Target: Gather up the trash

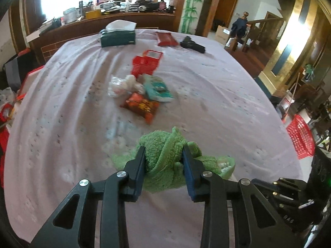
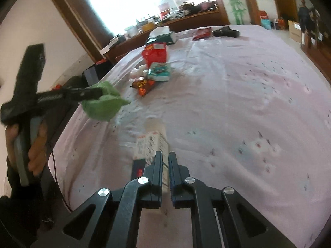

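Lower centre of the left wrist view: the left gripper [image 1: 163, 155] is pinching a green cloth [image 1: 163, 144] above the table [image 1: 238, 103]. Lower centre of the right wrist view: the right gripper [image 2: 165, 161] is clamping a white carton [image 2: 150, 144].

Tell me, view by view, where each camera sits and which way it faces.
Left wrist: rides the left tool, facing across the table; its fingers pinch a green cloth.
Right wrist: rides the right tool, facing along the table; fingers grip a white carton; the left tool and holding hand show at left.
Shared: green cloth, wrapper pile, red basket, tissue box.
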Action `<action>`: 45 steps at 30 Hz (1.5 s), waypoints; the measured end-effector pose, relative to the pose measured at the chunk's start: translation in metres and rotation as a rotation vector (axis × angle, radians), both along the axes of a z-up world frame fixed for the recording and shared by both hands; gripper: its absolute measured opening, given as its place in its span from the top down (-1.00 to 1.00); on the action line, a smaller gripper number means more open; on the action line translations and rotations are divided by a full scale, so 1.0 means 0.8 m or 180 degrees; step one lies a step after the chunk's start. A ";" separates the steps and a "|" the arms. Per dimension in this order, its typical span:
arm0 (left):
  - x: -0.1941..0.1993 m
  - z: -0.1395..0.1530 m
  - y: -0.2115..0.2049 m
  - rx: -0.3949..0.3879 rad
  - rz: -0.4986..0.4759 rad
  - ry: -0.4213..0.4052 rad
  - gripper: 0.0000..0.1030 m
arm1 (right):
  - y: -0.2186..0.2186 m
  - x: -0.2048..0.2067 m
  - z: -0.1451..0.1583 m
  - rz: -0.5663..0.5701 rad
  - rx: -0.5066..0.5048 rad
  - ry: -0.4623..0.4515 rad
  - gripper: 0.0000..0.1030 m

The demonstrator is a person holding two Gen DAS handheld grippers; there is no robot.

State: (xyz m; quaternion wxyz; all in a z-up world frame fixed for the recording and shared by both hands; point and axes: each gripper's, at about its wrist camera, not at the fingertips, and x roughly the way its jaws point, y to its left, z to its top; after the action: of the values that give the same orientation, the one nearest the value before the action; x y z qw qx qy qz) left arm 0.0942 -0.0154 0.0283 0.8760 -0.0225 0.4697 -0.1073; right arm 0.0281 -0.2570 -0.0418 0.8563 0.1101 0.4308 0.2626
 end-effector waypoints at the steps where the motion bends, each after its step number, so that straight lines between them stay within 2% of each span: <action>1: -0.002 0.000 -0.001 -0.0014 0.0018 0.0011 0.38 | 0.000 -0.004 0.001 0.0005 -0.0031 -0.0025 0.87; 3: -0.009 0.001 0.000 -0.0014 0.0064 0.0003 0.38 | 0.003 -0.010 0.004 0.0037 -0.0064 -0.0044 0.79; 4: -0.012 0.003 0.003 -0.0026 0.0106 -0.0011 0.38 | 0.006 -0.012 0.005 0.0053 -0.0059 -0.0052 0.44; 5: -0.014 0.004 0.005 -0.0036 0.0127 -0.0017 0.38 | 0.009 -0.014 0.007 0.0012 -0.0070 -0.0084 -0.08; 7: -0.019 0.007 0.010 -0.0055 0.0180 -0.0014 0.38 | 0.017 -0.016 0.009 -0.0018 -0.0051 -0.0126 -0.44; 9: -0.024 0.008 0.015 -0.0091 0.0226 -0.0015 0.38 | 0.034 -0.015 0.007 0.0024 -0.0066 -0.0122 -0.43; 12: -0.032 0.011 0.021 -0.0168 0.0272 -0.0030 0.38 | 0.056 -0.006 -0.002 -0.0010 -0.0277 -0.0062 -0.40; 16: -0.041 0.012 0.022 -0.0219 0.0330 -0.0049 0.38 | 0.070 0.005 -0.013 -0.0030 -0.0391 0.0026 -0.05; 17: -0.043 0.011 0.022 -0.0245 0.0332 -0.0043 0.38 | 0.071 0.006 -0.015 -0.0063 -0.0440 0.0031 0.25; 22: -0.054 0.005 0.011 -0.0305 0.0299 -0.0021 0.38 | 0.044 -0.010 -0.008 -0.0241 -0.0346 -0.0028 0.31; 29: -0.072 0.015 -0.025 -0.0407 0.0208 -0.0166 0.38 | -0.020 -0.060 0.041 -0.0744 -0.0116 -0.0341 0.31; 35: -0.096 0.047 -0.077 -0.0500 -0.0055 -0.0452 0.38 | -0.074 -0.120 0.102 -0.1141 -0.0022 -0.0780 0.31; 45: -0.130 0.093 -0.150 -0.0526 -0.0438 -0.0782 0.38 | -0.136 -0.182 0.157 -0.1693 0.0016 -0.1191 0.31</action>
State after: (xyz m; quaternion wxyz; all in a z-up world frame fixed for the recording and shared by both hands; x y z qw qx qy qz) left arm -0.0097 -0.1352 0.1030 0.9126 -0.0491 0.3490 -0.2072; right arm -0.1173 -0.3656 0.0839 0.9590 0.1707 0.2214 0.0464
